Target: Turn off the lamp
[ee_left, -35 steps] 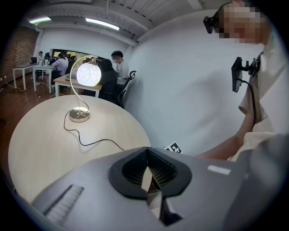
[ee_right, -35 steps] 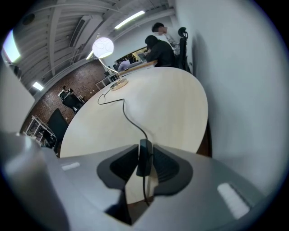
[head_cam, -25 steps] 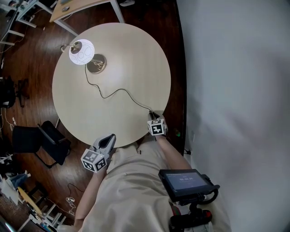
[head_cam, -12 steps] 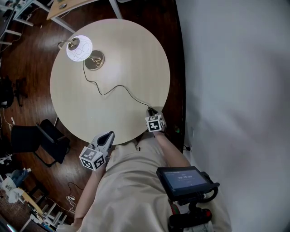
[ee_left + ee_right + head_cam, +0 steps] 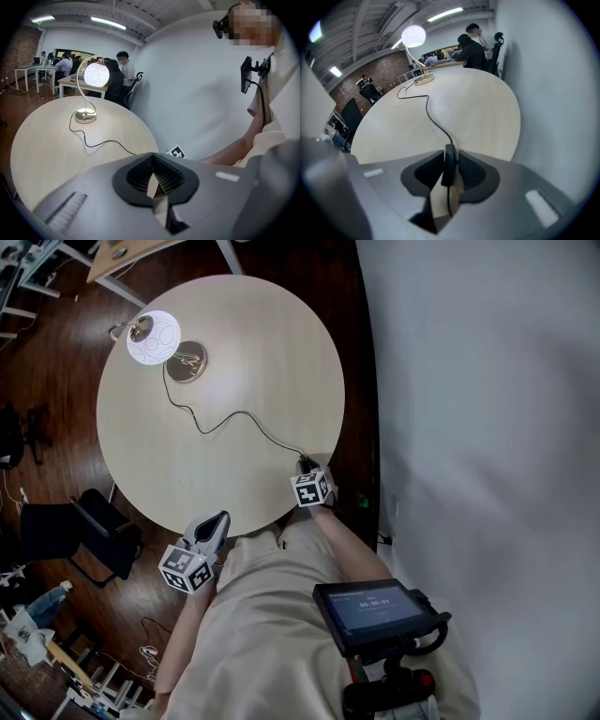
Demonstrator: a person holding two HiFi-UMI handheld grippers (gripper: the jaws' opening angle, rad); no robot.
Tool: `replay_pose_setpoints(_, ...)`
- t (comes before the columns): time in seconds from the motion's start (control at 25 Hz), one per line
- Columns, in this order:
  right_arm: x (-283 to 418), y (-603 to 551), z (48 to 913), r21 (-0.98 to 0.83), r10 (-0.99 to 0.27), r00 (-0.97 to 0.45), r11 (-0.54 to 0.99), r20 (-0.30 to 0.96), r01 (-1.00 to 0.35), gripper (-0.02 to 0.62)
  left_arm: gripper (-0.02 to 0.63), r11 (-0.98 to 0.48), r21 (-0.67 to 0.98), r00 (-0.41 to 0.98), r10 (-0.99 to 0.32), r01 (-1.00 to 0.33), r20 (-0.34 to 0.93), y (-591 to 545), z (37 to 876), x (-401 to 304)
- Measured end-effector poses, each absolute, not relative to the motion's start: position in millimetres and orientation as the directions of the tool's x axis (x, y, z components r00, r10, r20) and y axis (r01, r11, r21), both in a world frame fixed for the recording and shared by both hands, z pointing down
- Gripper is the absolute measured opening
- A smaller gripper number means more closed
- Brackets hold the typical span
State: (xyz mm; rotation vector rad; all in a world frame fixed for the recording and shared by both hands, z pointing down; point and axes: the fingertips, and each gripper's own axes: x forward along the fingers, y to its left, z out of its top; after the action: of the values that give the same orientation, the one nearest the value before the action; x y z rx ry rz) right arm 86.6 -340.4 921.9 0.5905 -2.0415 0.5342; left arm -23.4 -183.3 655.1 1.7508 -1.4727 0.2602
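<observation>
Pale wood round table (image 5: 253, 362) — the globe lamp (image 5: 153, 337) glows at its far left. At the near edge the right gripper (image 5: 304, 464), jaws just closing, pinches the cord's inline switch (image 5: 449, 163). The left gripper (image 5: 154, 186) is clamped together — empty.

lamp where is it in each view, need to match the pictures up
Head view: the lamp is at the upper left, near the round table's far edge.
Left gripper view: the lamp is upper left of centre, globe lit.
Right gripper view: the lamp is at the top, left of centre.
Shared landmark: the black cord snaking from its base to the switch.
</observation>
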Motion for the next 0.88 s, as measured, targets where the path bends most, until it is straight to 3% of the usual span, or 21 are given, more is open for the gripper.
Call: replay_pose_setpoints(0.88,78,-348,928,-0.062,-0.192,-0.403,0.840,0.895,-0.538,0.086,0.000,0.037,0.445,0.272,-0.746,-0.895,0.608,-185,655,-18)
